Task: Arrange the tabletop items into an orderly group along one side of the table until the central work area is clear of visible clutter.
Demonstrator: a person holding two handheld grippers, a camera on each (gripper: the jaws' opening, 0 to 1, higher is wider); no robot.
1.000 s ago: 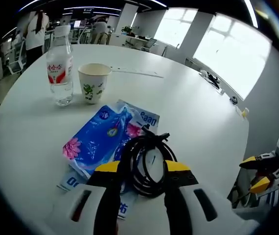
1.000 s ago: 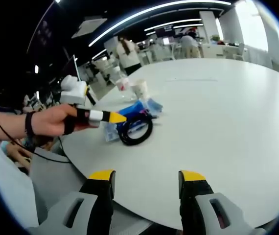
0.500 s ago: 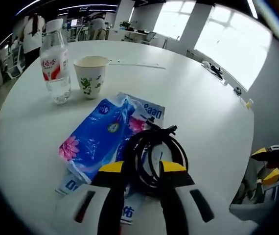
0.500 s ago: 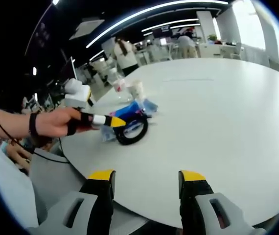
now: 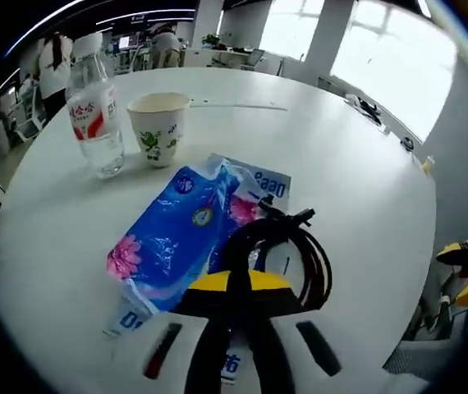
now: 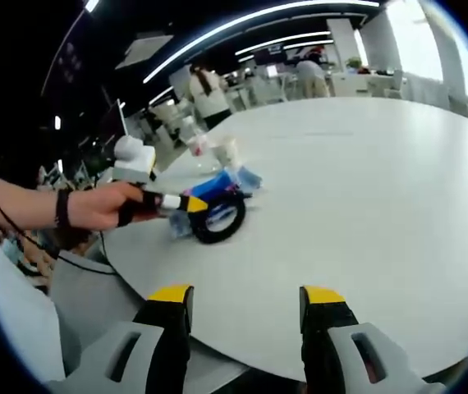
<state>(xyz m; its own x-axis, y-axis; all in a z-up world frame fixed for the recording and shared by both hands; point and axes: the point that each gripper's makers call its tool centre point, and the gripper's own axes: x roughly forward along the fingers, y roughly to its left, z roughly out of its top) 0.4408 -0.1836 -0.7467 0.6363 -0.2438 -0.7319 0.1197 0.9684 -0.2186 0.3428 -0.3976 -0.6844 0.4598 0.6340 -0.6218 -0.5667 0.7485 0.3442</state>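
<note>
1. Count on the white round table (image 5: 357, 189): one water bottle (image 5: 94, 111), one paper cup (image 5: 159, 127), one blue tissue pack (image 5: 181, 238), one flat blue-and-white packet (image 5: 260, 190) under it, one coil of black cable (image 5: 277, 258).
2. Left gripper (image 5: 238, 283): jaws drawn together on the near side of the cable coil, yellow tips meeting over the loop. In the right gripper view a hand (image 6: 94, 207) holds this gripper at the coil.
3. Right gripper (image 6: 245, 297): jaws spread wide, nothing between them, over bare tabletop near the edge, well apart from the items.
4. Tissue pack's long axis runs diagonally in the left gripper view, from lower left up toward the cup. The coil lies flat, partly on the pack and packet, its plug ends at the far side.
5. Bottle stands upright, capped, just beside the cup, both beyond the pack. Bottle holds clear water low down; cup contents cannot be seen.
</note>
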